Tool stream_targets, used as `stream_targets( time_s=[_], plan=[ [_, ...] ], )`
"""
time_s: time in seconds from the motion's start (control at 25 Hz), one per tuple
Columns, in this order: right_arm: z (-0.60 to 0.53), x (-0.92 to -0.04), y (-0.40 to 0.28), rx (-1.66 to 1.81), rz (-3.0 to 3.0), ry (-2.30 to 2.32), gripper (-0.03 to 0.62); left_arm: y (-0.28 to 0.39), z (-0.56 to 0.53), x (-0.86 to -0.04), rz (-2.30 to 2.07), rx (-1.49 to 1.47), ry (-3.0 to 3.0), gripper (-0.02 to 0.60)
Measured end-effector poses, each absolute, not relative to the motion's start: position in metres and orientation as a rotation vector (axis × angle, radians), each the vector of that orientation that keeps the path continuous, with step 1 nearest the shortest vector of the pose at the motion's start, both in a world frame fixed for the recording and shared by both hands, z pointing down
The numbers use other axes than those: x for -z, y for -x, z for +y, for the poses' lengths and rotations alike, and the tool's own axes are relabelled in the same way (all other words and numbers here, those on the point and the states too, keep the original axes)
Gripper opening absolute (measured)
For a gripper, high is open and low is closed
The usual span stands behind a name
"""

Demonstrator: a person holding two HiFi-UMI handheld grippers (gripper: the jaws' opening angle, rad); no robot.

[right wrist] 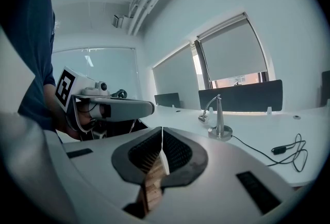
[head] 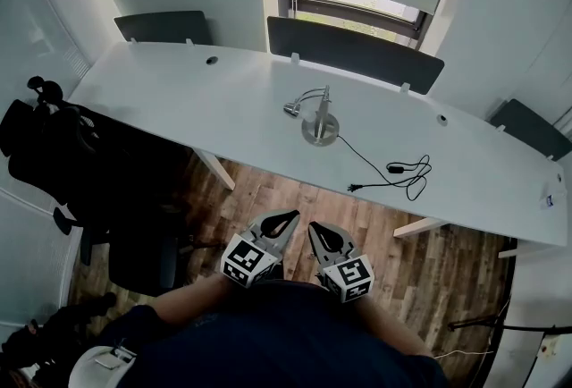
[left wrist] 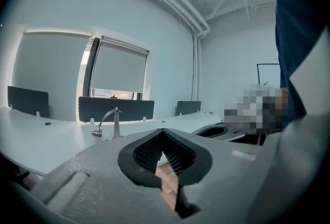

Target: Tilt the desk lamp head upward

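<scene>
A small silver desk lamp (head: pixel 317 116) stands on the long white desk (head: pixel 179 100): round base, upright post, curved neck, and its head (head: pixel 291 110) hanging low to the left. It also shows as the lamp (left wrist: pixel 109 124) in the left gripper view and the lamp (right wrist: pixel 216 117) in the right gripper view. Both grippers hang over the wood floor, well short of the desk. My left gripper (head: pixel 288 218) is shut with nothing in it, tips meeting (left wrist: pixel 163 131). My right gripper (head: pixel 315 229) is shut and empty too (right wrist: pixel 162 130).
The lamp's black cord (head: pixel 393 173) with its inline switch lies loose on the desk right of the base. Dark divider panels (head: pixel 353 51) line the desk's far edge. A black office chair (head: pixel 54 154) stands at the left, and a desk leg (head: pixel 214 168) is ahead.
</scene>
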State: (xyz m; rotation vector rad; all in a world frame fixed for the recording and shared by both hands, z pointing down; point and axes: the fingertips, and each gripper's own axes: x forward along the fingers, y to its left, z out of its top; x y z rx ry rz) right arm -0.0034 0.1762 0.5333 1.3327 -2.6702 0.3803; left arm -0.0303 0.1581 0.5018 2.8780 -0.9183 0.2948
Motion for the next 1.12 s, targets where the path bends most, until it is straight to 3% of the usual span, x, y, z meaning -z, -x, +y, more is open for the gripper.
stream_targets(
  time_s=[0.64, 1.12],
  plan=[
    [-0.060, -0.529, -0.008, -0.371, -2.459, -1.581, 0.012, 0.025, -0.071, -0.496, -0.652, -0.284, -2.989, 0.006],
    [-0.132, -0.549, -0.042, -0.416, -2.439, -1.539, 0.011, 0.013, -0.151, -0.503, -0.819, -0.310, -2.925, 0.006]
  ],
)
